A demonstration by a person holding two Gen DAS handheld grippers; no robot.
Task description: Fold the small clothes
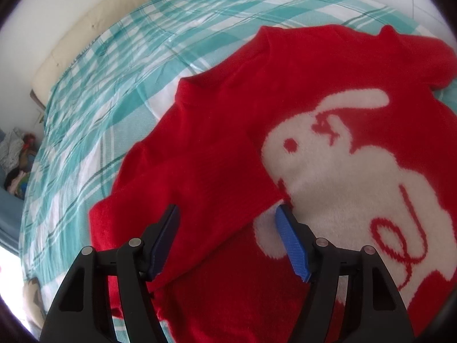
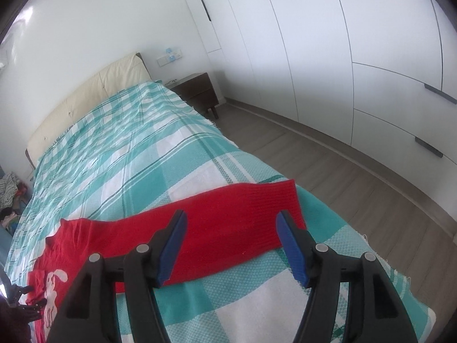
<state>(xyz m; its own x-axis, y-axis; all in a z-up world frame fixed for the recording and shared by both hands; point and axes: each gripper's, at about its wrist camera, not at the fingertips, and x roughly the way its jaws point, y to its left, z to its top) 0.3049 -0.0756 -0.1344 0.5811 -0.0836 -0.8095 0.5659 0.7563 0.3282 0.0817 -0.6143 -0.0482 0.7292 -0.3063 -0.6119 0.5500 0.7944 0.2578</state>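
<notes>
Open left gripper (image 1: 228, 214) — over red sweater (image 1: 228, 128)

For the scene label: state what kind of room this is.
Most likely a bedroom: a bed under a teal-and-white checked bedspread with a cream padded headboard, a dark wooden nightstand, and white built-in wardrobe doors.

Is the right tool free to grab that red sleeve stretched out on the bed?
Probably yes. The right tool is open just above the sleeve, which lies flat on the bedspread with nothing over it.
</notes>
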